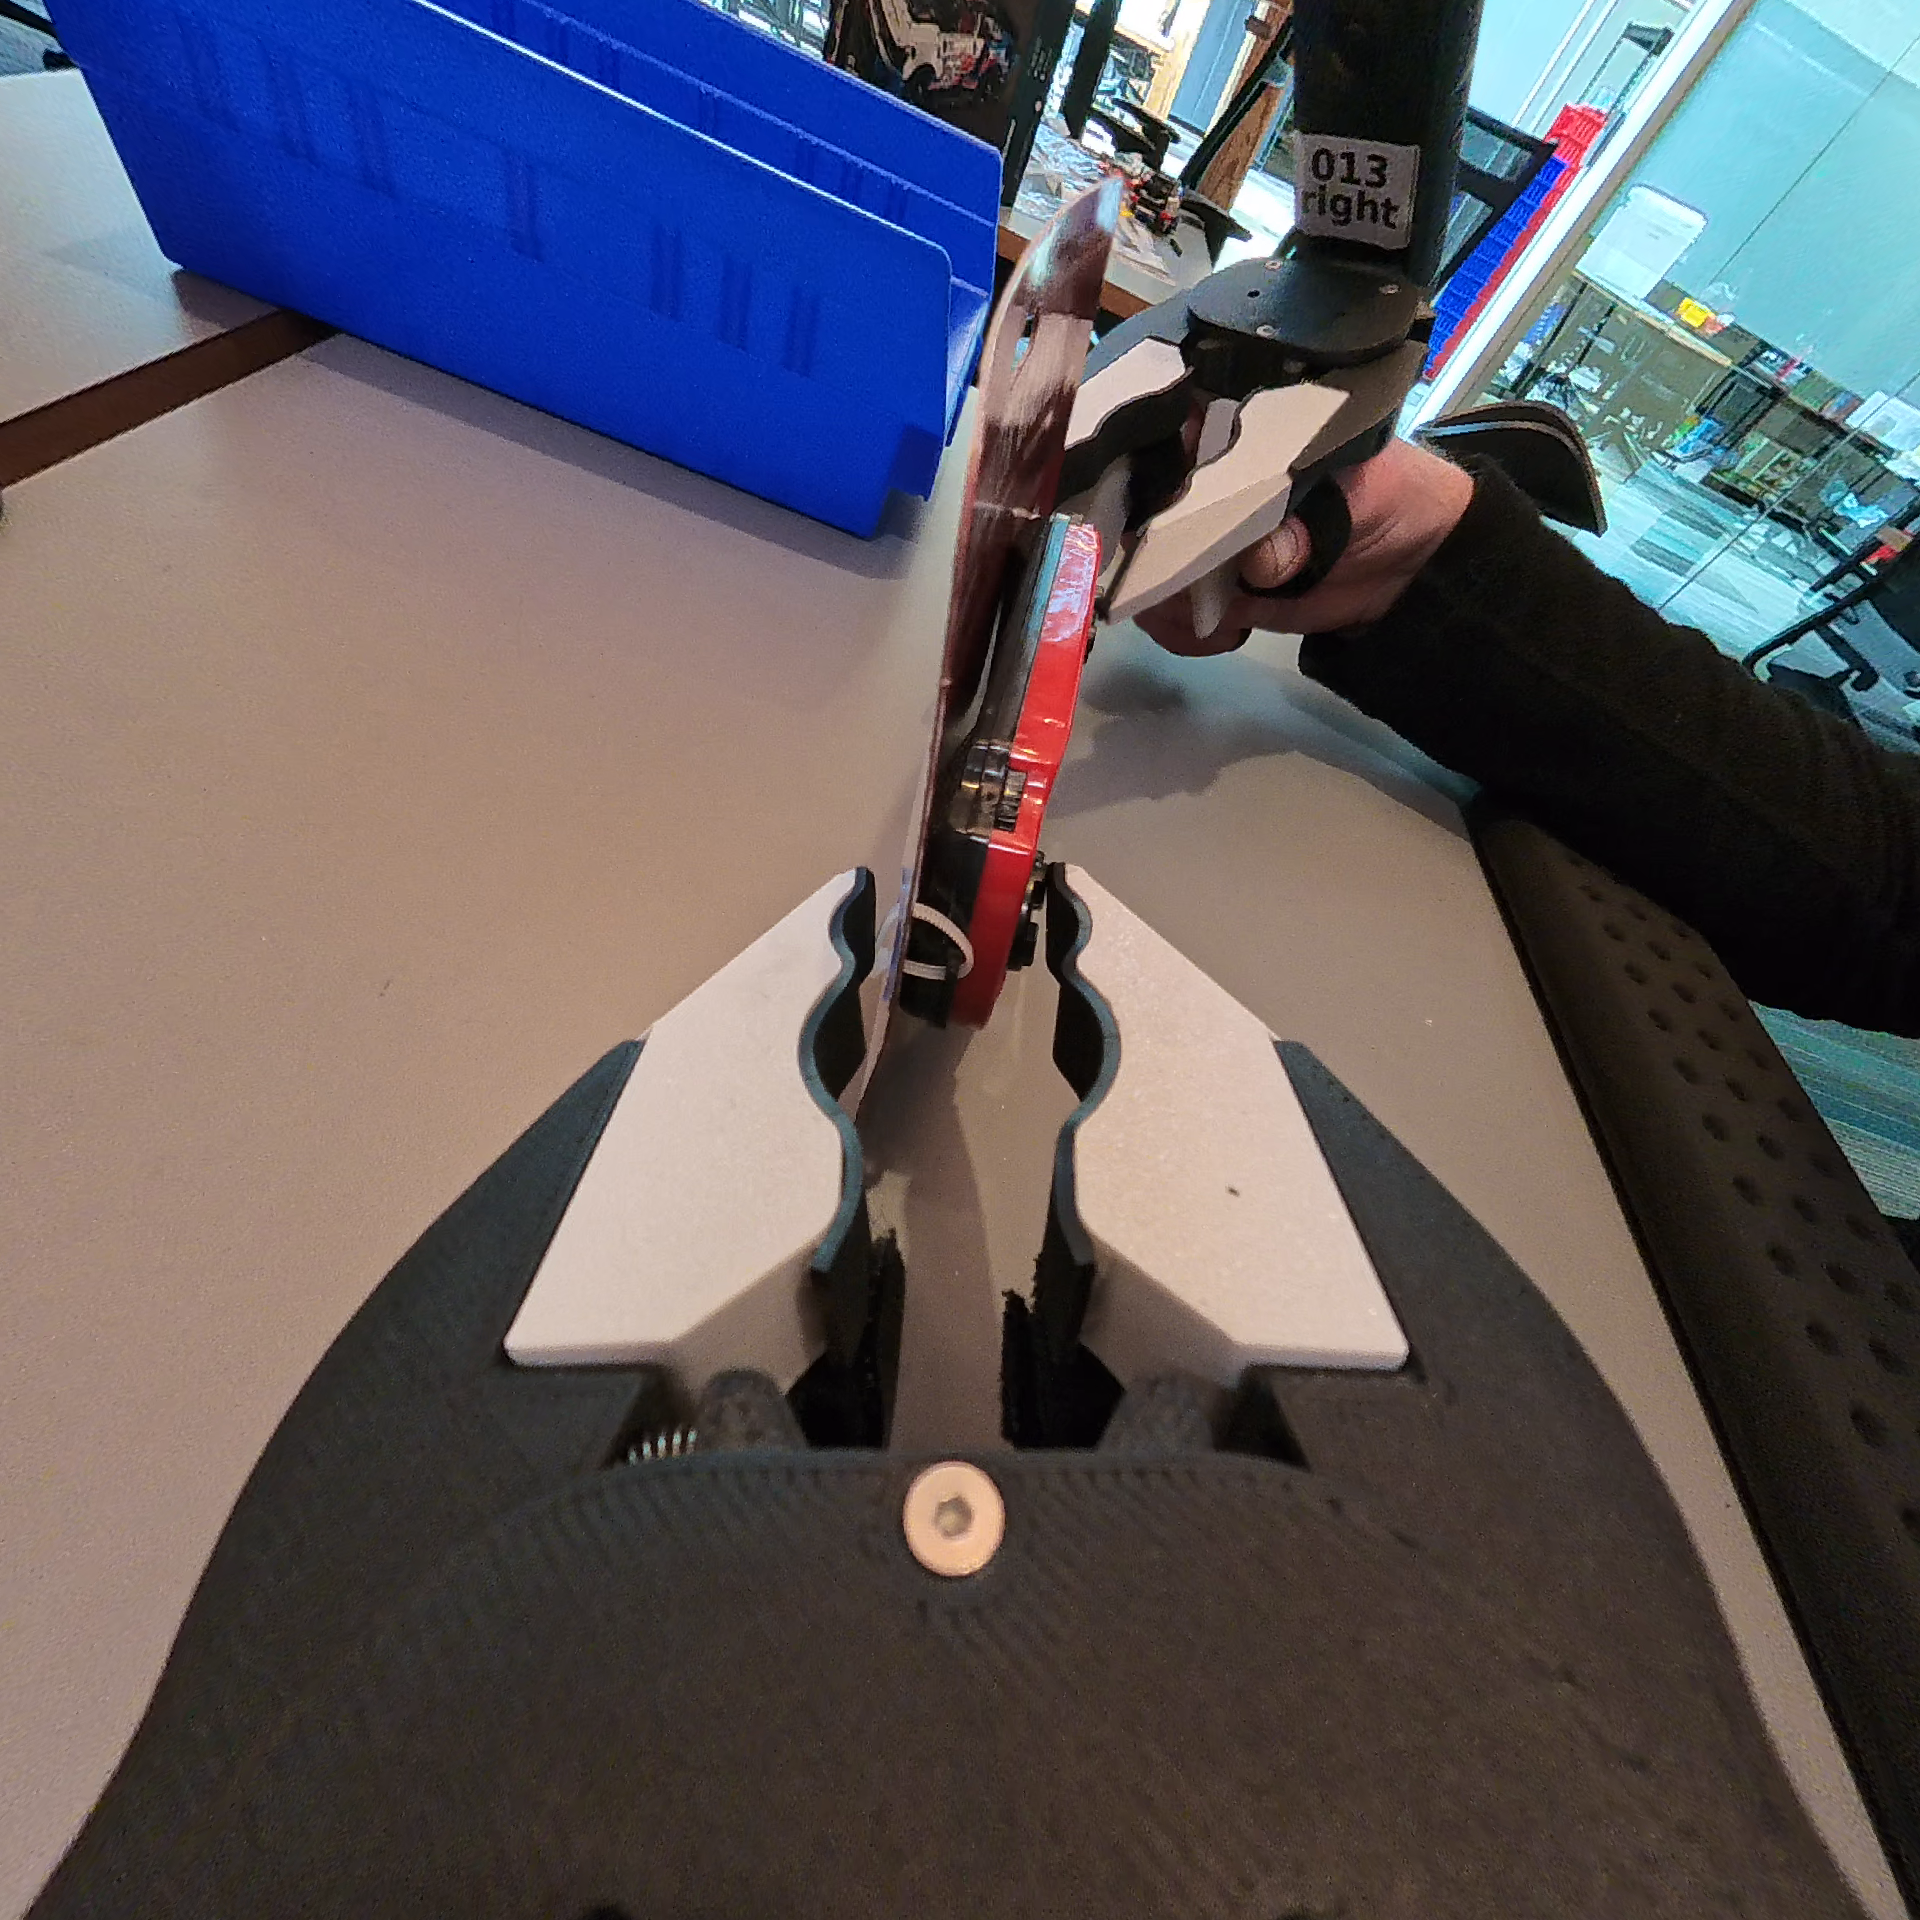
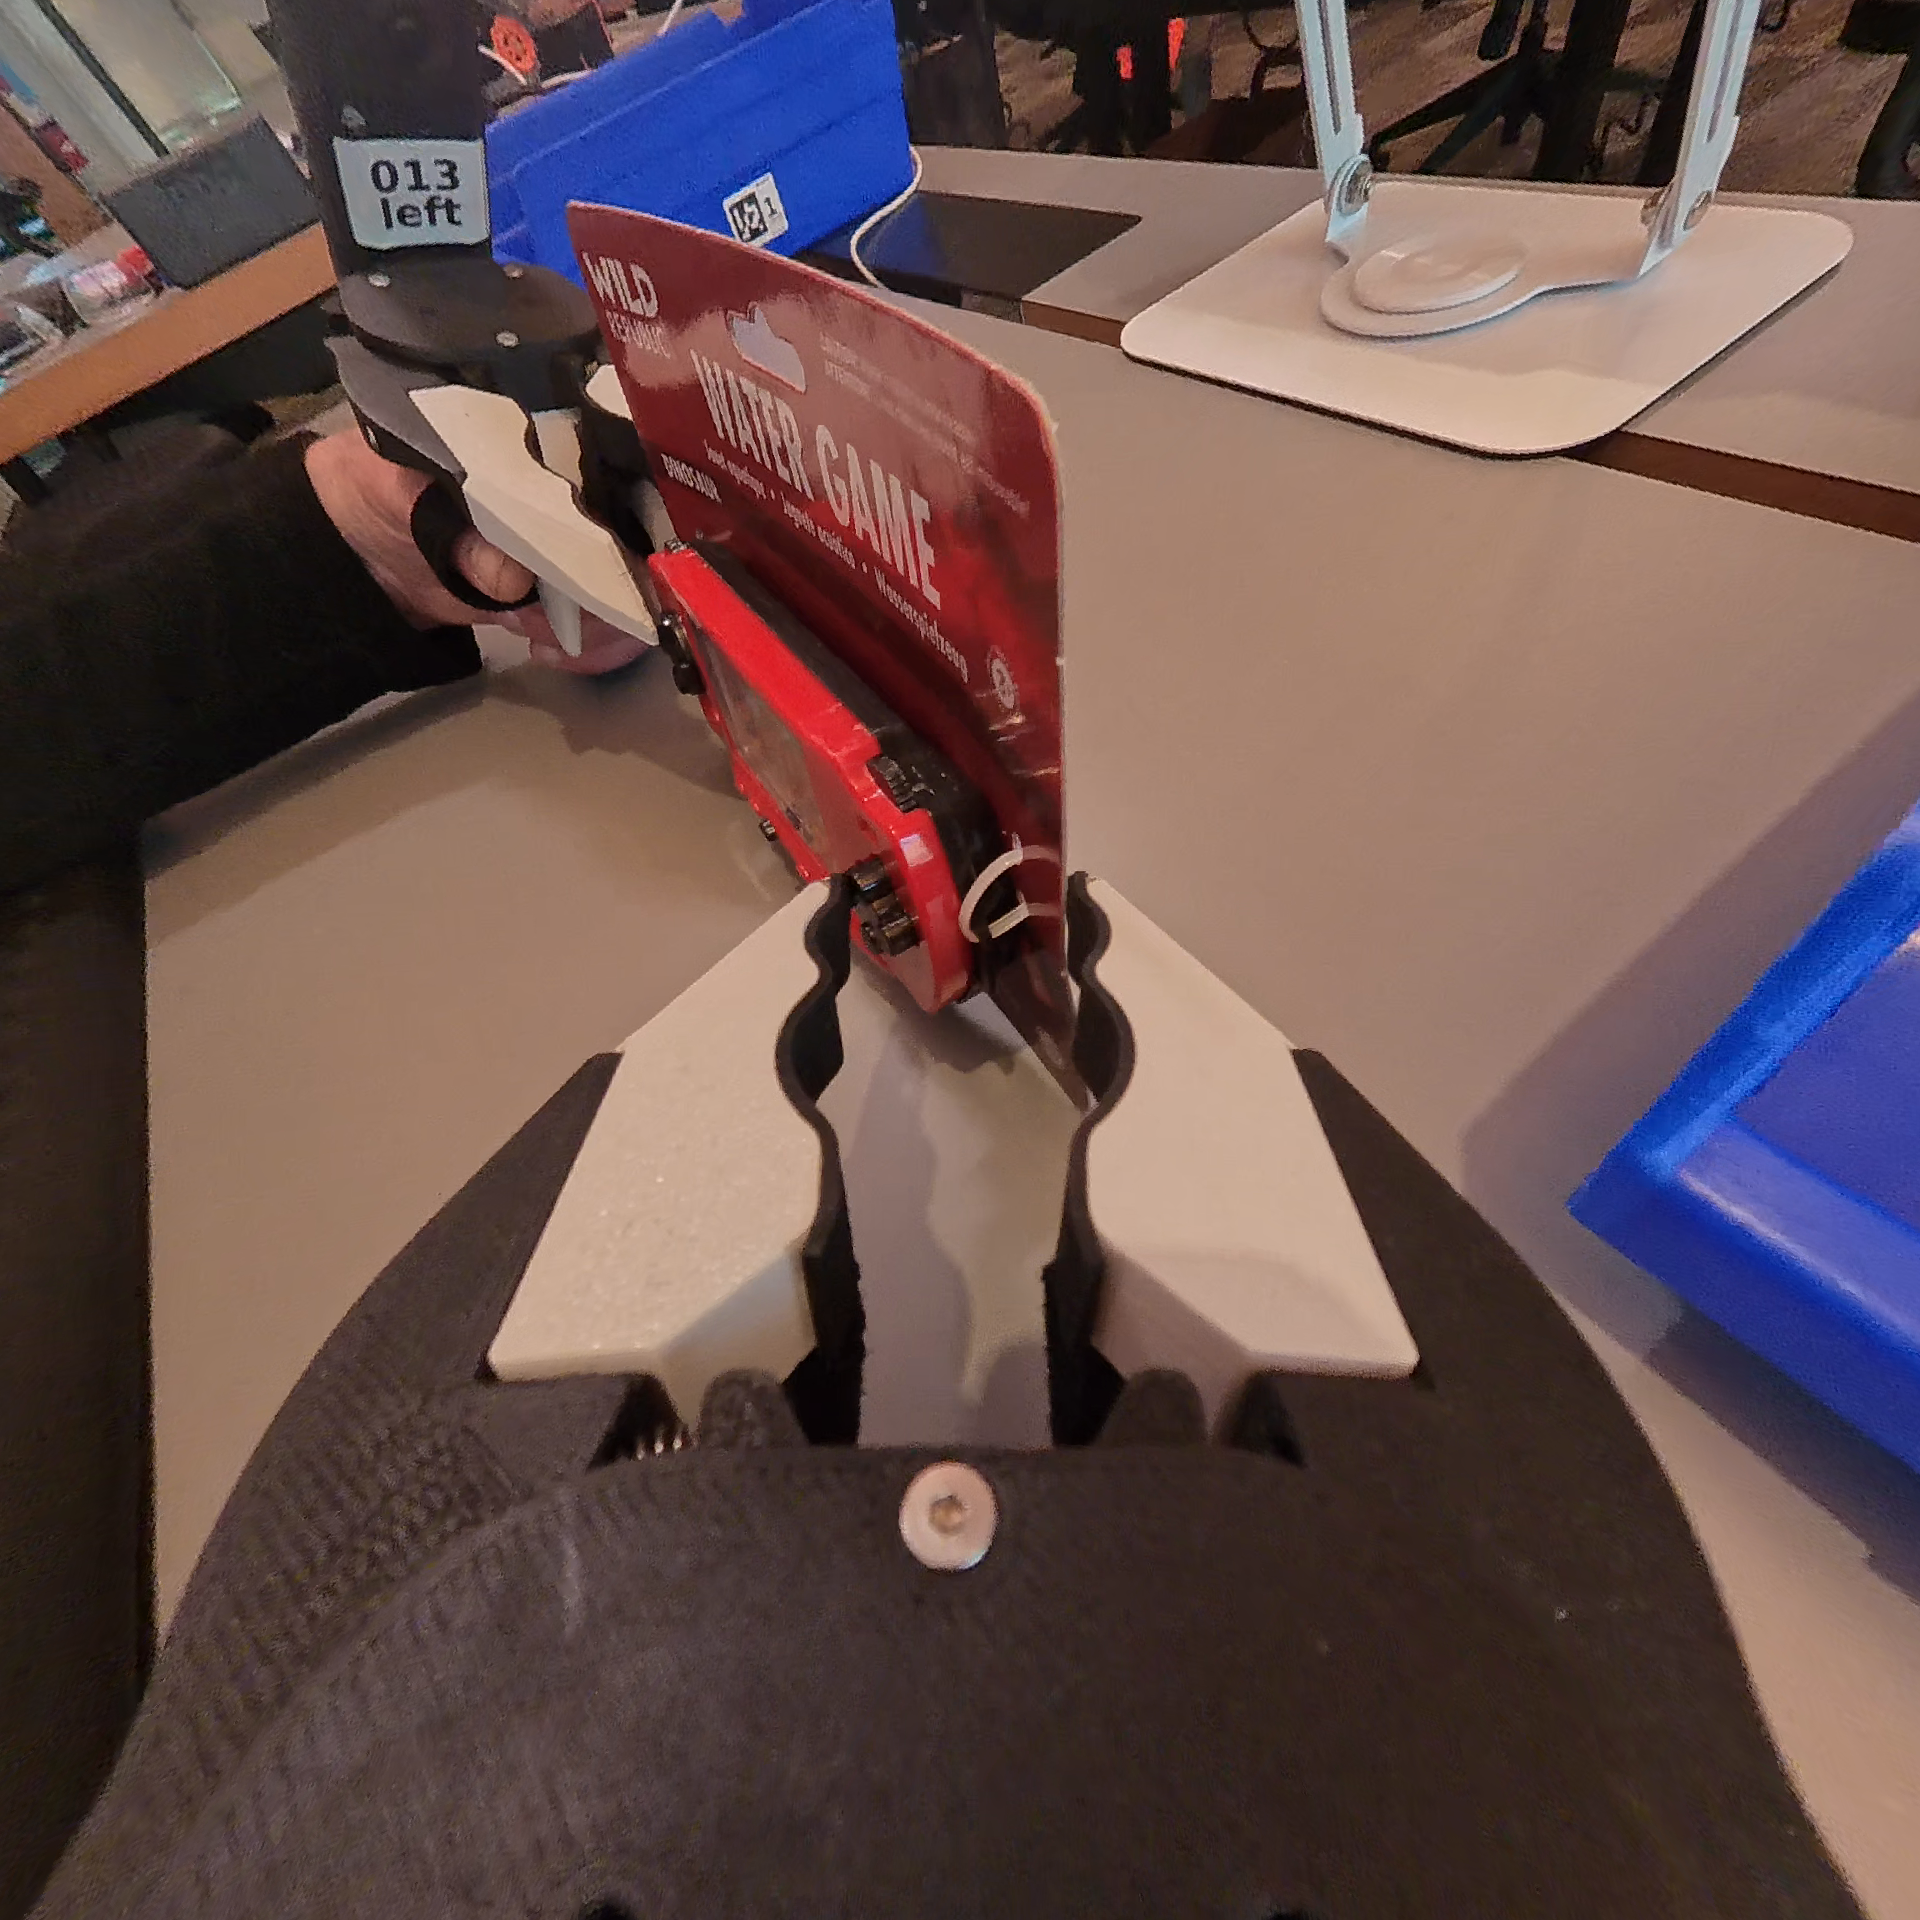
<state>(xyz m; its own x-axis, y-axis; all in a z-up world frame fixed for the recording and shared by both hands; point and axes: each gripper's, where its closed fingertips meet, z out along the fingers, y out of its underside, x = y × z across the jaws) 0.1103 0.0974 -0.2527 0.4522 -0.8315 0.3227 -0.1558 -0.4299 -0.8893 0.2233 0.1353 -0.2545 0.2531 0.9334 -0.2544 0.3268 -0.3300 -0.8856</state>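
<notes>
The left gripper (image 1: 961, 925) has its jaws pinched on one end of the toy (image 1: 1023, 790), a red handheld game tied to a dark red card (image 2: 883, 468); the right gripper (image 2: 961, 935) clamps the opposite end, a narrow gap left between its fingers; together they hold the pack on edge, upright, at or just above the grey table (image 1: 416, 779), which I cannot tell; past it a blue bin (image 1: 540, 239); farther off, a white stand (image 2: 1486, 312).

My grippers' fingers (image 1: 707, 1164) look like matt white plastic, their bodies rough printed black. The toy (image 2: 821, 758) is glossy red plastic on a shiny card (image 2: 894, 457). The desk (image 1: 416, 779) is smooth, matt grey.
</notes>
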